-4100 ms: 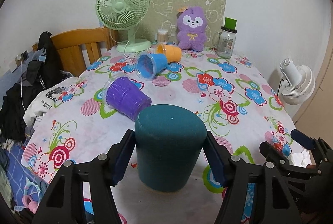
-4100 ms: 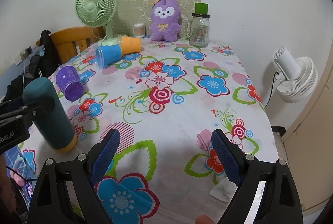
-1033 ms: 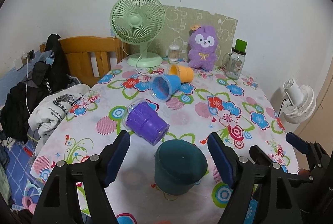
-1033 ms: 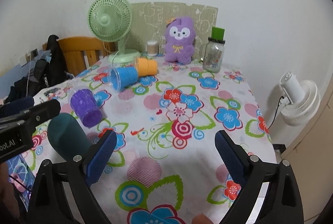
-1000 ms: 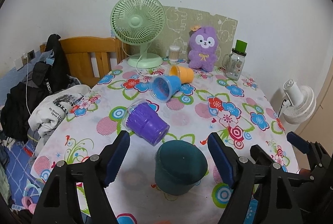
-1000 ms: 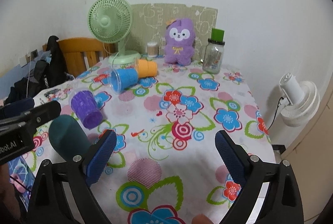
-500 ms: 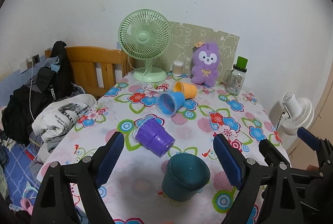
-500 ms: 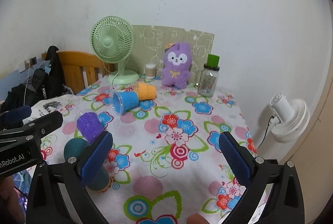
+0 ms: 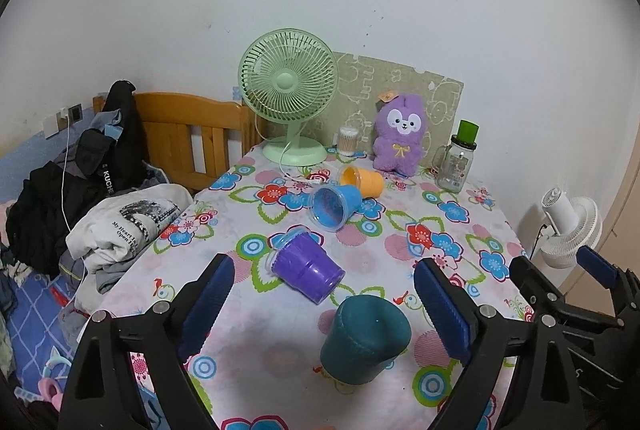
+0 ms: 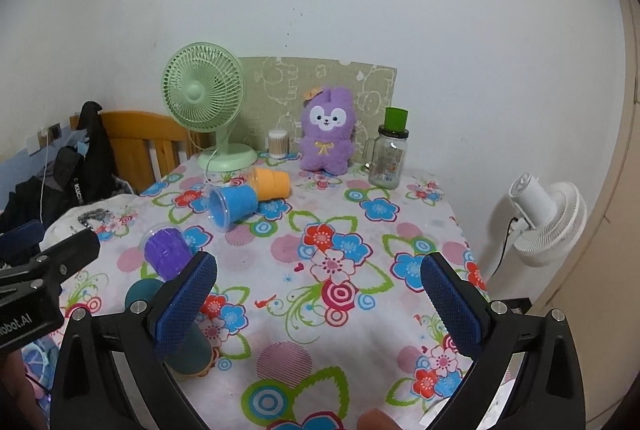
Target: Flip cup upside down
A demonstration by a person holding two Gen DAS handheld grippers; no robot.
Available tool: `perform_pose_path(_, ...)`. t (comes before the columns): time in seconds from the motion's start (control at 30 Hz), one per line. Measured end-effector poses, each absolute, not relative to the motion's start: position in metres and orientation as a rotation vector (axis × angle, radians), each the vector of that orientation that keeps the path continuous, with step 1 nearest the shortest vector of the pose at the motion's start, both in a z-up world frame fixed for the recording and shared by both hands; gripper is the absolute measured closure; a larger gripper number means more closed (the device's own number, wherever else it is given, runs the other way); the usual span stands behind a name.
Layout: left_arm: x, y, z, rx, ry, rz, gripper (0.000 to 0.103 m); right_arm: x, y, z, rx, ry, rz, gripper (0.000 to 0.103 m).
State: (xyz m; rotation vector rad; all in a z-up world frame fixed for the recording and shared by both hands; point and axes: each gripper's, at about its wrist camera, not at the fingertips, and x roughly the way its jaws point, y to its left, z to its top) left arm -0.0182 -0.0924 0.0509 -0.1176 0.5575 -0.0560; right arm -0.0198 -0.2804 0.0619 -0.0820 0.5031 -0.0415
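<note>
A dark teal cup (image 9: pixel 366 338) stands upside down on the floral tablecloth (image 9: pixel 420 254), near the front edge. It also shows in the right wrist view (image 10: pixel 188 350), partly behind the right gripper's left finger. A purple cup (image 9: pixel 306 268) (image 10: pixel 166 254), a blue cup (image 9: pixel 334 206) (image 10: pixel 232 206) and an orange cup (image 9: pixel 362 182) (image 10: pixel 272 184) lie on their sides further back. My left gripper (image 9: pixel 322 310) is open and empty, raised above and behind the teal cup. My right gripper (image 10: pixel 320 300) is open and empty over the table's front.
A green desk fan (image 9: pixel 288 98), a purple plush toy (image 9: pixel 398 134), a glass jar with a green lid (image 9: pixel 458 160) and a small swab jar (image 9: pixel 347 141) stand along the back. A wooden bed frame (image 9: pixel 192 146) with clothes is left. A white fan (image 9: pixel 568 234) is right.
The left gripper has let go of the teal cup, opened wide and pulled back and up. The right gripper has also risen and drawn back. The teal cup stays upside down on the table.
</note>
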Motion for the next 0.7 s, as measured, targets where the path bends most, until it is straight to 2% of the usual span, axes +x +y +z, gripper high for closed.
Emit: perform_pose_path(0.7,-0.017,-0.0932,0.0457,-0.116,0.564,-0.057,0.008,-0.0205,-0.2743,0.0646,-0.083,0.501,-0.03,0.0)
